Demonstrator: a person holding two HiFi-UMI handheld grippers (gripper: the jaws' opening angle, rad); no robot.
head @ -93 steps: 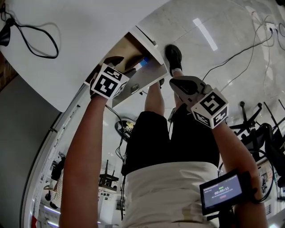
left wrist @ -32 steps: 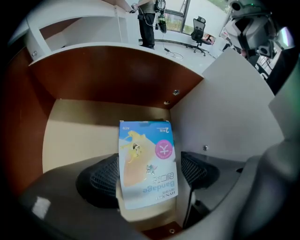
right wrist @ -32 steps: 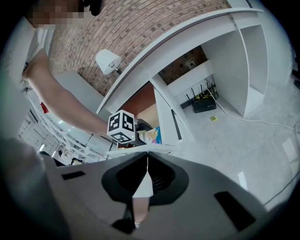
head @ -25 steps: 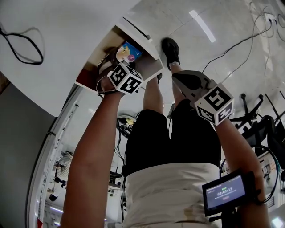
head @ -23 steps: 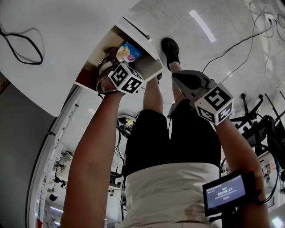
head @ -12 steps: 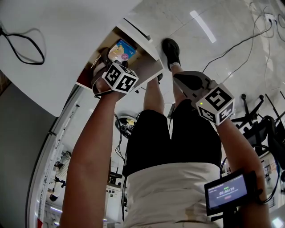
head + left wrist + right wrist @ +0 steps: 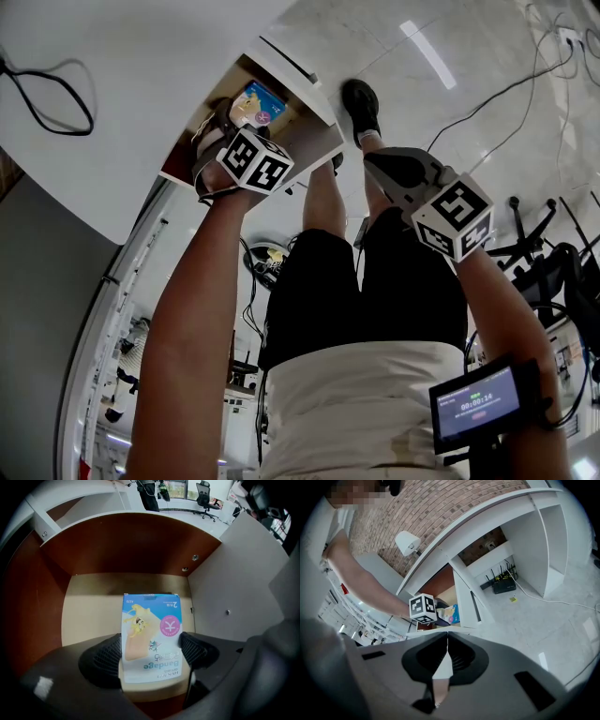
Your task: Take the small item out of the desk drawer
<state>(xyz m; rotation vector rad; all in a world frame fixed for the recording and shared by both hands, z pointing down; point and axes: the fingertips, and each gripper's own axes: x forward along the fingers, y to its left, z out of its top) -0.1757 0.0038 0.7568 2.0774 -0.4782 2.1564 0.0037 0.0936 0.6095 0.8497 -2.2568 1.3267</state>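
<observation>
The white desk (image 7: 112, 56) fills the upper left of my head view, a black cable (image 7: 47, 94) looped on its top, with the pale, glossy floor (image 7: 450, 84) spreading out to the right of it. The desk drawer (image 7: 117, 545) stands pulled open at the desk's edge; through the left gripper view I look straight into it, at reddish-brown inner walls and a light tan bottom.

My left gripper (image 7: 151, 654) reaches into that drawer, its marker cube (image 7: 254, 159) sitting just at the opening. Its two dark ribbed pads (image 7: 107, 660) press against the long sides of a small bandage box (image 7: 150, 630), so it is clamped on the box. The box is blue and white with a pink round sticker, lying flat between the jaws over the drawer bottom; I cannot tell whether it touches the bottom.

My right gripper (image 7: 446, 654) hangs out over the floor, well apart from the drawer, its jaws pressed together with nothing between them.
</observation>
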